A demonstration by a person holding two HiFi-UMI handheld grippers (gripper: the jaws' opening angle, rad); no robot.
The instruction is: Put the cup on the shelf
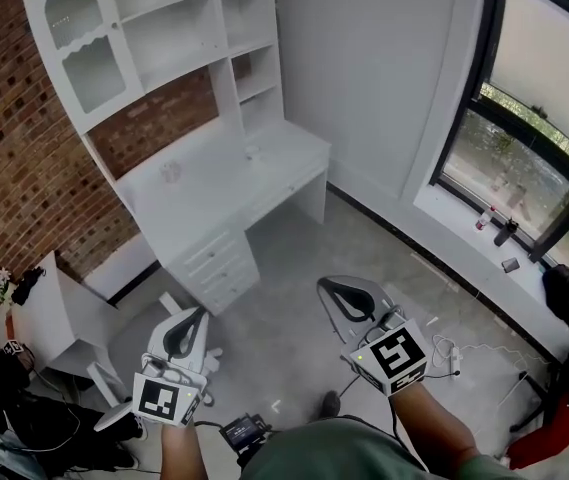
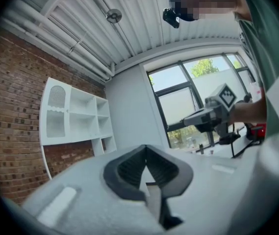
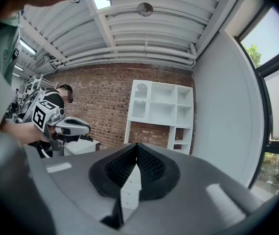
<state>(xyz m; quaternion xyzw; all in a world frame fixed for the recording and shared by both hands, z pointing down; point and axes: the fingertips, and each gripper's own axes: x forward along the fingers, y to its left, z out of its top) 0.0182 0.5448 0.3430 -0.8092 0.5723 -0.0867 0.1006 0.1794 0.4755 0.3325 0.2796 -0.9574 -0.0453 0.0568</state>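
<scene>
text: none legible | brands: none | numbers: none | signs: none

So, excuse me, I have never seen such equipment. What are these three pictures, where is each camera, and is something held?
There is no robot here: a person holds one handheld gripper in each hand. The head view comes from a camera on the person's head, looking down at both grippers and at a white desk with a shelf unit on it. The other two pictures come from cameras riding on the left gripper and the right gripper, looking along their jaws. Both grippers are shut and hold nothing. On the desk lies a small pale thing, too small to name.
</scene>
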